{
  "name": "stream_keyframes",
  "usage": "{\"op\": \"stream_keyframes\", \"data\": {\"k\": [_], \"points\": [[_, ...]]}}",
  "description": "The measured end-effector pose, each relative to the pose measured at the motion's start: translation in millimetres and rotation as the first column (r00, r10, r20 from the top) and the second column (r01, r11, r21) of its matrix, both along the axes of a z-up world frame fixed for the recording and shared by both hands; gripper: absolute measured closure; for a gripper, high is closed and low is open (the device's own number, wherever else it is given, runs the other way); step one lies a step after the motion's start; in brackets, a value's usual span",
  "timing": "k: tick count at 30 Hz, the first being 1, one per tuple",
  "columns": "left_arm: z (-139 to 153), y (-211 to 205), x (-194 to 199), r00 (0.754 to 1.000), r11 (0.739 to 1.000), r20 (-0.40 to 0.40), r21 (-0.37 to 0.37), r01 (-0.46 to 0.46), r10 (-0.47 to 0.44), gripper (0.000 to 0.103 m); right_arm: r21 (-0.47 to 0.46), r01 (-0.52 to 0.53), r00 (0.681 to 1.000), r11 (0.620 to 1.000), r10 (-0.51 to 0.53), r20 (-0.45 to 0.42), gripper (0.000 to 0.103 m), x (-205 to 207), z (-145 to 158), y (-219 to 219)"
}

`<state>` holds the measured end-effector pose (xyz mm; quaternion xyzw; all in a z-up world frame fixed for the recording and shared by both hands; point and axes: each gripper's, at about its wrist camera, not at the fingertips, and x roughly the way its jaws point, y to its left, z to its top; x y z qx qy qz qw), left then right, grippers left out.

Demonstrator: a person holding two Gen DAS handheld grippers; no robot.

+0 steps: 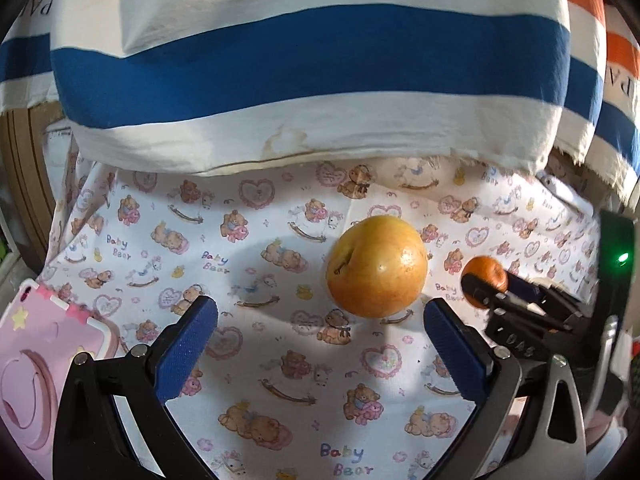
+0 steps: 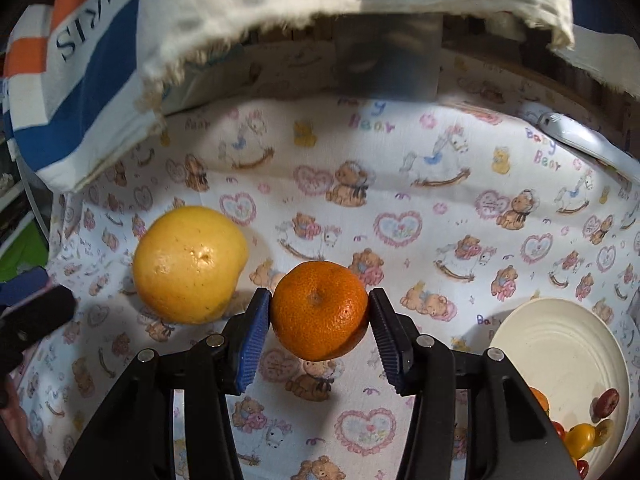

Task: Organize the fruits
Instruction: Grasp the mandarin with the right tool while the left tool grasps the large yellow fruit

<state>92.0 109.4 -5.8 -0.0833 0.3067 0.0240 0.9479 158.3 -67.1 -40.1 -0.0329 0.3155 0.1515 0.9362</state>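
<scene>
An orange mandarin (image 2: 319,311) and yellow-gold apple (image 2: 188,264) sitting on white cloth (image 2: 440,184) printed with teddy bears and pink hearts; blue, white and orange striped fabric (image 1: 308,60) hanging beyond; cream plate (image 2: 560,344) right.

bear-print cloth (image 2: 460,216), striped paris fabric (image 1: 304,64)

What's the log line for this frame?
right gripper: shut on tangerine | left gripper: open, empty | apple: on cloth | plate: right
</scene>
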Motion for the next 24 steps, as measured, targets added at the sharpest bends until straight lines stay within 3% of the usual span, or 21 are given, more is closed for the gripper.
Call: {"op": "stream_keyframes", "data": {"k": [6,8,12,16,24], "points": [[3,-10,2,0.999,0.999,0.012,0.027,0.046,-0.047,0.001,0.044,0.019,1.000,0.999,-0.020,0.014,0.052,-5,10,-16],[6,-16,10,0.995,0.995,-0.017,0.025,0.099,-0.098,0.001,0.051,0.017,1.000,0.999,-0.019,0.023,0.052,-5,17,-20],[21,-31,30,0.987,0.978,-0.066,0.138,0.153,-0.145,0.004,0.056,0.021,0.998,0.998,-0.024,0.061,0.052,-9,28,-19],[25,-41,53,0.974,0.967,-0.113,0.138,0.213,-0.198,0.004,0.064,0.045,0.998,0.997,-0.048,0.048,0.052,-7,32,-24],[1,-61,91,0.964,0.958,-0.206,0.198,0.208,-0.167,0.004,0.030,0.101,0.991,0.994,-0.103,0.082,0.052,-3,47,-39]]}}
